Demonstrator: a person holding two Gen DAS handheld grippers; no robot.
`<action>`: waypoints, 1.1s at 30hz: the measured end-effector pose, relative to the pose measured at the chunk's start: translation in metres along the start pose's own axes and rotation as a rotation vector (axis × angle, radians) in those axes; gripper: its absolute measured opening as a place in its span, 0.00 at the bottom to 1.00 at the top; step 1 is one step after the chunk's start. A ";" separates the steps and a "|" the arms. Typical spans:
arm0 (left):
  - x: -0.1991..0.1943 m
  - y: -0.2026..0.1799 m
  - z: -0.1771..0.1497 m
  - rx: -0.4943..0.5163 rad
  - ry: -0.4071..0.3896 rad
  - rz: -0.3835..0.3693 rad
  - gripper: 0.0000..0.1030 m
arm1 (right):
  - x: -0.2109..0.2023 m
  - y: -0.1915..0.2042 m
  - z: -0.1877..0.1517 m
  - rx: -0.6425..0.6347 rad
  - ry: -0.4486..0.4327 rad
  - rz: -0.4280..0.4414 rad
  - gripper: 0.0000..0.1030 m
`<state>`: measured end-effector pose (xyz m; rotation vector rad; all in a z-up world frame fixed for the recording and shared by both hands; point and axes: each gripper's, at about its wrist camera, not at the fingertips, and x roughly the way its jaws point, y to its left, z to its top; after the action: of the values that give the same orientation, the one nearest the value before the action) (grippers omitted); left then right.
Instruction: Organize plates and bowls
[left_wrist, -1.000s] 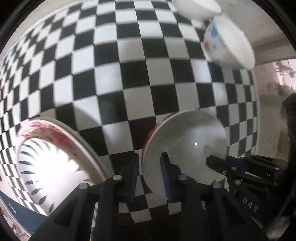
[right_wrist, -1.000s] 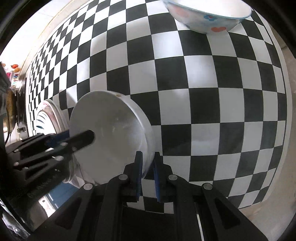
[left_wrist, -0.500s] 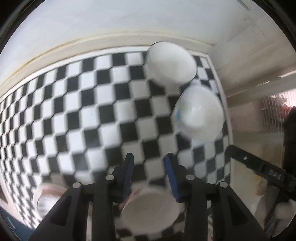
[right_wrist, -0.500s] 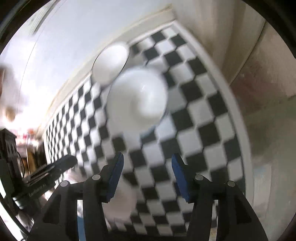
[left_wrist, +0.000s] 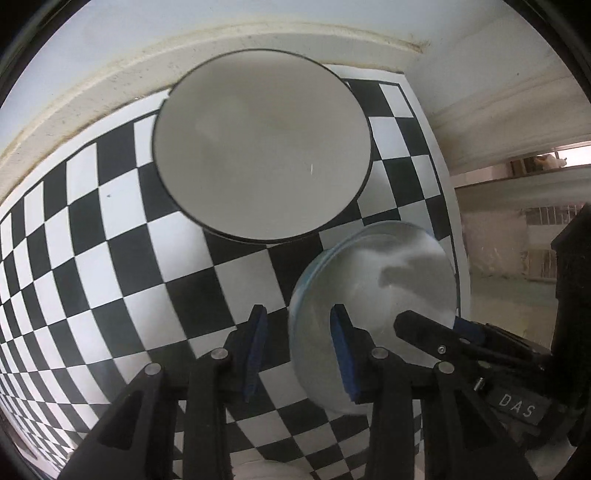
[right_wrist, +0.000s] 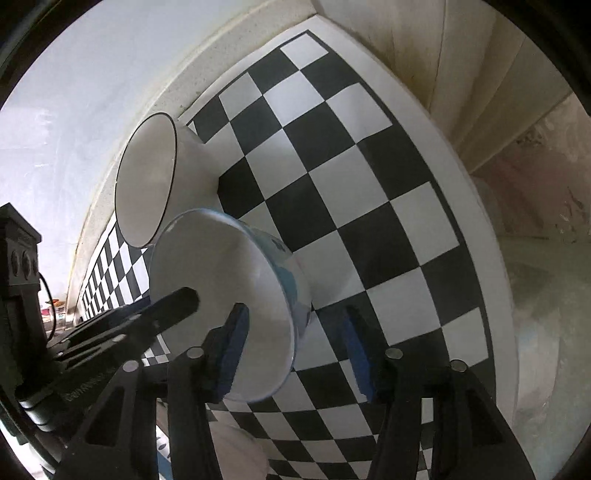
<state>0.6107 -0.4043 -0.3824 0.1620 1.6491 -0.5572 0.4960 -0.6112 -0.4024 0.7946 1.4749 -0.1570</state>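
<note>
We are holding both grippers' fingers wide around the blue-rimmed bowl (left_wrist: 373, 295) (right_wrist: 221, 295): left gripper (left_wrist: 299, 350), right gripper (right_wrist: 295, 347), beside the black-rimmed bowl (left_wrist: 262, 147) on the bench (left_wrist: 110, 258).

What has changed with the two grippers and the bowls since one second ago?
Both grippers let go of the earlier bowl's rim, opened, and moved to the blue-patterned white bowl; left gripper and right gripper straddle its rim. The black-rimmed white bowl and checkered cloth stayed.
</note>
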 end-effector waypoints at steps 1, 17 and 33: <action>0.001 -0.001 0.001 0.000 0.004 0.008 0.32 | 0.002 0.001 0.002 0.002 0.010 0.003 0.45; -0.038 0.086 0.056 -0.253 -0.117 -0.145 0.32 | -0.020 0.069 0.080 -0.113 -0.065 0.031 0.46; -0.029 0.071 0.062 -0.185 -0.130 -0.112 0.28 | 0.037 0.087 0.104 -0.101 0.058 0.029 0.13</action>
<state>0.7009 -0.3640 -0.3766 -0.1011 1.5799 -0.4860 0.6347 -0.5916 -0.4142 0.7436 1.5135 -0.0380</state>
